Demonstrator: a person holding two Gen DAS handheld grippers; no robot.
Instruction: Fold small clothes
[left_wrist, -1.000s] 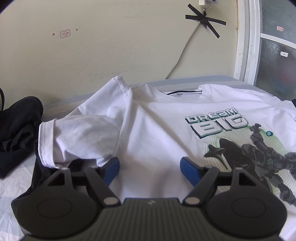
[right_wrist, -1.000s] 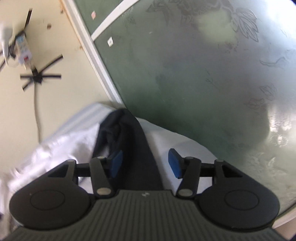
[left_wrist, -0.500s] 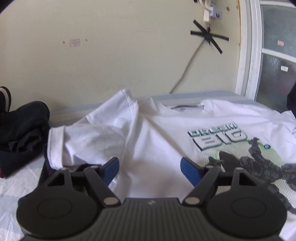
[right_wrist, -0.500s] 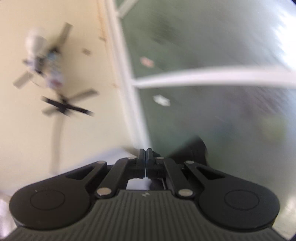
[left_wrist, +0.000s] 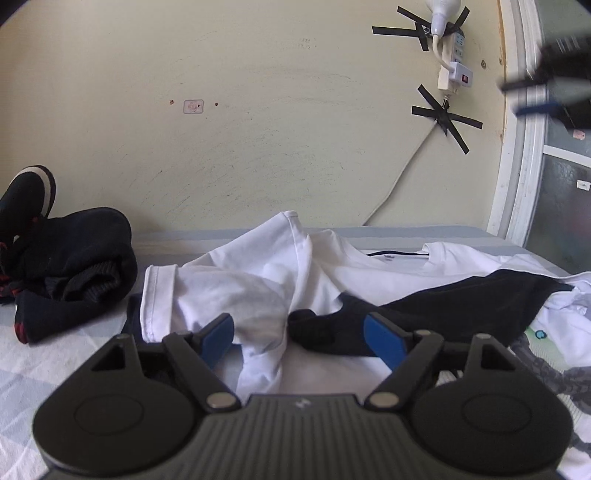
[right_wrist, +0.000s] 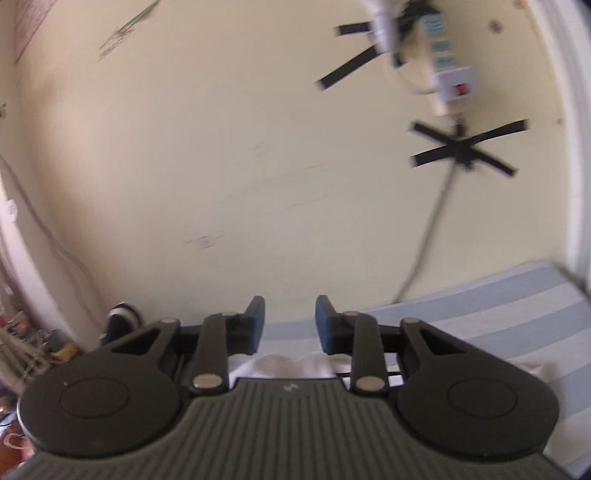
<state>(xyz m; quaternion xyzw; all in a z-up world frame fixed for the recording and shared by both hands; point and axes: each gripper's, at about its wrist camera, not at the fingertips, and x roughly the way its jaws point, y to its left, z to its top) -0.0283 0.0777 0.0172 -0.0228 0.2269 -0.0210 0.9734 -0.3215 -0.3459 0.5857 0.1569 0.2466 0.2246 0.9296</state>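
White T-shirt (left_wrist: 325, 273) is seen spread on the bed (left_wrist: 66, 354), collar toward the cream wall (left_wrist: 258, 129), with its left-hand sleeve (left_wrist: 207, 295) bunched and folded over onto the body. A printed graphic is partly visible at the right edge of the left wrist view. A black garment (left_wrist: 443, 314) is draped across the shirt front, running from the middle of the shirt toward the right edge. In the right wrist view only a small strip of the white fabric (right_wrist: 284, 365) is visible, just behind the gripper body.

Left gripper (left_wrist: 299, 332) is held low over the shirt, pointing slightly downward. Its jaws are opening and stand wide; the blue pads (left_wrist: 218, 334) are not pressed on anything. The bunched sleeve and the near end of the black garment lie in the gap as viewed, but contact with the fabric cannot be confirmed.

Right gripper (right_wrist: 290, 321) is raised and aimed at the wall above the far edge of the bed. Its jaws are opening, partly spread, and nothing is held between them. The same gripper is seen blurred at the upper right of the left wrist view (left_wrist: 550, 88), well above the clothes.

A pile of dark clothing (left_wrist: 74, 269) is noted on the bed left of the shirt, well apart from the black garment. A power strip (left_wrist: 454, 70) is fixed to the wall with crossed black tape (left_wrist: 447, 118), and a cable (left_wrist: 399, 177) runs from it down to the bed edge. A white door frame (left_wrist: 517, 147) with frosted glass is seen at the right.
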